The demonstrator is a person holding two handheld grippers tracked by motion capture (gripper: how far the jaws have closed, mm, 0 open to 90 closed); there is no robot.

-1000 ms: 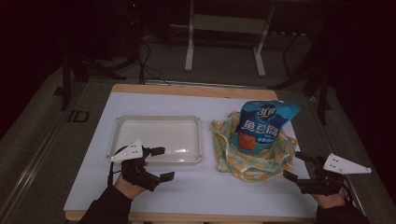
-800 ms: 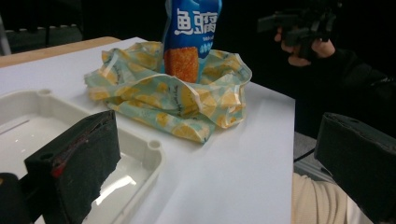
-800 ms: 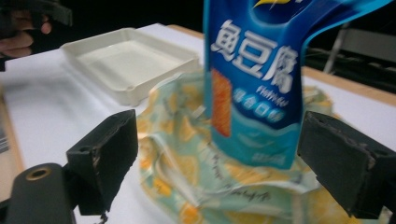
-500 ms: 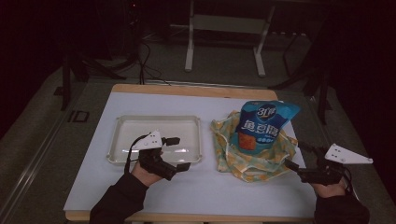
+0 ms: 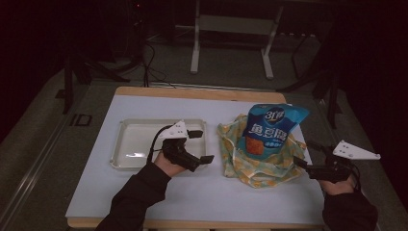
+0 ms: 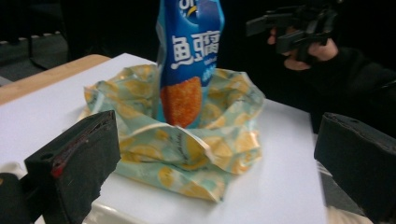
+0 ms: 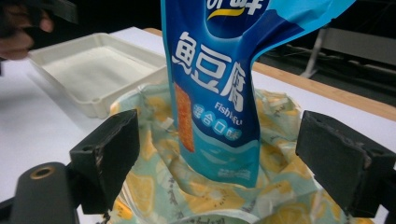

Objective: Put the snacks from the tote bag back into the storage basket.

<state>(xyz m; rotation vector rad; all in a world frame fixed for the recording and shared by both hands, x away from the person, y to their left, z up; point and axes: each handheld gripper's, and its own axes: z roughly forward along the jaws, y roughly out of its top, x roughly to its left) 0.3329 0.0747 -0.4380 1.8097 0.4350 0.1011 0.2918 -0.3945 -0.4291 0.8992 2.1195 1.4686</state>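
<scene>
A blue snack packet [image 5: 274,127] stands upright inside a crumpled yellow-and-green patterned bag [image 5: 260,166] on the right half of the white table. My left gripper [image 5: 201,146] is open over the tray's near right corner, jaws pointing at the bag from its left. In the left gripper view the bag [image 6: 187,149] and packet [image 6: 189,51] lie ahead of the open left gripper [image 6: 217,135]. My right gripper [image 5: 306,154] is open just right of the bag. In the right gripper view the packet [image 7: 219,70] rises close between the spread jaws of the right gripper [image 7: 219,126].
A shallow white tray [image 5: 125,144] lies on the table's left half with nothing in it. Bare white table [image 5: 144,192] runs along the front edge. A wooden strip edges the far side, and beyond it metal stand legs [image 5: 231,24] rest on the dark floor.
My left gripper has moved right and forward from the front of the tray toward the bag. My right gripper has edged slightly closer to the bag. Both stayed open.
</scene>
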